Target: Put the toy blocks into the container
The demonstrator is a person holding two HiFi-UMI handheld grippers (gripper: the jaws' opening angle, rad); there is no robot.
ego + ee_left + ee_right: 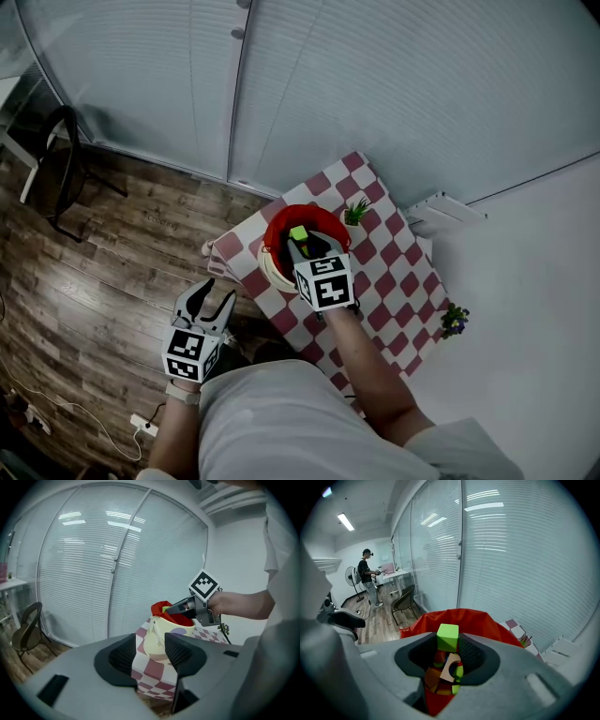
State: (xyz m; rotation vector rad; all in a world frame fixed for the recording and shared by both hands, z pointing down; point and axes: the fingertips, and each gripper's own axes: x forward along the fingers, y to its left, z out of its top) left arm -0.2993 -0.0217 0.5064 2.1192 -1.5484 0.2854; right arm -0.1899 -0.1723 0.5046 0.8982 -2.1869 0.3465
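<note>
Gripped between the right tongs (303,243), a green block (447,636) is held right above the mouth of the container (273,236), a cream bucket with a red lining, which is set on the checkered desk (395,264). The block is pinched at its sides, and its top is seen clear of the jaw tips. Down inside the container a heap of blocks (444,668) is spotted, an arched pale one on top. The left tongs (212,302) are held off the desk's edge, above the wooden floor (103,272), jaws set apart, nothing between them. A small potted plant (355,213) is seen just beside the container.
</note>
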